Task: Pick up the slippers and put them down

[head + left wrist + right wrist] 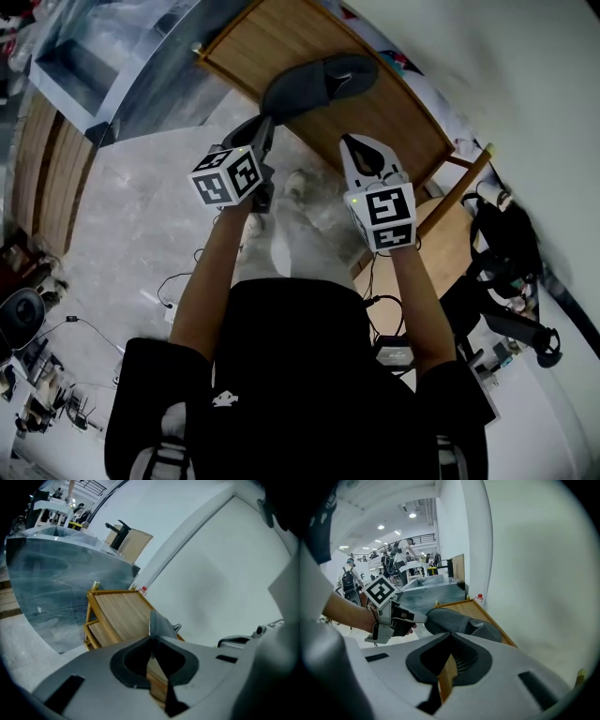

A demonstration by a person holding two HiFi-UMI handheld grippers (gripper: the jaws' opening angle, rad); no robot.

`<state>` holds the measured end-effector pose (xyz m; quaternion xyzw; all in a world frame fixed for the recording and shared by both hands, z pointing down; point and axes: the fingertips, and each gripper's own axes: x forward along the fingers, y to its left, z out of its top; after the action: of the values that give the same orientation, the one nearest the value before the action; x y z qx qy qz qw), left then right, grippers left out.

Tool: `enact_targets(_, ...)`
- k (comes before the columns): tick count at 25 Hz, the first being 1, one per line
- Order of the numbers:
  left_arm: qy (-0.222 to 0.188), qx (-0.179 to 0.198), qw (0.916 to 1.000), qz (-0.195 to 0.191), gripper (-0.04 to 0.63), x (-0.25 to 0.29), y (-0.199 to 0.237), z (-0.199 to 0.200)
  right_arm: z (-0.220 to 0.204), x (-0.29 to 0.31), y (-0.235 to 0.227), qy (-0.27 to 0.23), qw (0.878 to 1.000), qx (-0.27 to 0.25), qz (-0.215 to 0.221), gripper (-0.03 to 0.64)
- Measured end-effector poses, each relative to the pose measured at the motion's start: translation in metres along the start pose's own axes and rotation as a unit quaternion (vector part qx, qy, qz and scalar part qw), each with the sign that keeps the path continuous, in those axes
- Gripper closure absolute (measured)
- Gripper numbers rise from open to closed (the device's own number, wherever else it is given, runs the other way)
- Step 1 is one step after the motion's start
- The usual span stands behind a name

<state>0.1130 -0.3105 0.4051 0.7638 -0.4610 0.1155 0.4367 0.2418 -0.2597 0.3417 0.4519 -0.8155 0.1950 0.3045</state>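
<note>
The grey slipper point(319, 82) hung level in the air over the top board of the wooden rack point(394, 117). Its held end lay over the board's near long edge and its strap end reached toward the edge by the white wall point(525, 84). Whether any part of it brushed the board could not be told.

The left gripper point(265, 122) had the slipper by the rim of that end. Its jaws were nearly together and pinched on the thin edge, which stood up just past the tips in the left gripper view.

The right gripper point(352, 141) was beside it, apart from the slipper, over the same long edge. Its tips met and it held nothing.

A small red-capped bottle point(479, 597) stood by the rack's far corner at the wall. The grey floor point(141, 225) spread to the left of the rack.
</note>
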Motion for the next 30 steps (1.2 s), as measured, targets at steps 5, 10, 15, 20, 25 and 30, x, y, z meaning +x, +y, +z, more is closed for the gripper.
enact_targets(5,-0.014,0.024,0.9996,0.001,0.571,-0.023,-0.007,0.016,0.015,-0.012,0.003,-0.009,1.0,-0.004,-0.009,0.627)
enact_targets(10,-0.034,0.046,0.9984,0.001,0.571,-0.056,-0.008,0.037,0.033,-0.018,0.02,-0.019,1.0,-0.014,-0.011,0.627)
enact_targets(15,-0.053,0.062,0.9967,-0.003,0.571,-0.088,-0.011,0.049,0.044,-0.029,0.041,-0.026,0.999,-0.036,-0.011,0.627)
enact_targets(20,-0.066,0.083,0.9944,-0.005,0.571,-0.123,-0.015,0.054,0.061,-0.047,0.059,-0.05,0.998,-0.044,-0.017,0.628)
enact_targets(25,-0.089,0.096,0.9914,-0.003,0.571,-0.165,-0.014,0.061,0.07,-0.066,0.081,-0.059,0.997,-0.05,-0.025,0.627)
enact_targets(30,-0.111,0.112,0.9874,-0.002,0.571,-0.21,-0.013,0.067,0.081,-0.082,0.109,-0.074,0.995,-0.059,-0.029,0.627)
